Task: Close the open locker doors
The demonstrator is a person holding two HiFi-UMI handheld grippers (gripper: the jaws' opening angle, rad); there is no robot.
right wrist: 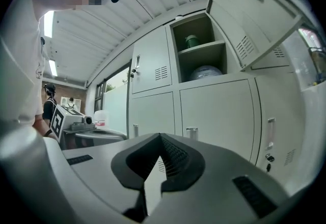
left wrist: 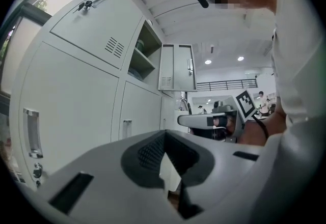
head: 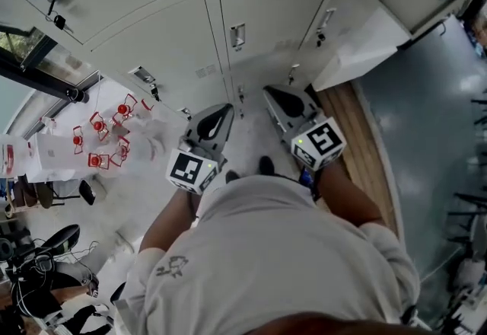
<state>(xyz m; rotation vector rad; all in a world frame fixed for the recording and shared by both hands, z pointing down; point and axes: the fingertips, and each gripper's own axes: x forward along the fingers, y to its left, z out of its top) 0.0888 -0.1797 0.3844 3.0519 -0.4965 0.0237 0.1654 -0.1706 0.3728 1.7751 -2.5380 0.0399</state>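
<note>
Progress: nothing closed yet | pale grey metal locker door (right wrist: 257, 19) is hanging open at the grey steel locker bank's (right wrist: 216, 111) upper row | left gripper (left wrist: 164, 134) and right gripper (right wrist: 160, 136) are hovering before that bank, jaws pressed together, empty.

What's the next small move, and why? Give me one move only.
Probably raise the right gripper toward the open upper locker door and start pushing it closed. In the right gripper view that door stands swung out above the gripper, and the compartment beside it is exposed with things on its shelf. The fingers are together and hold nothing, so they could press on the door.
</note>
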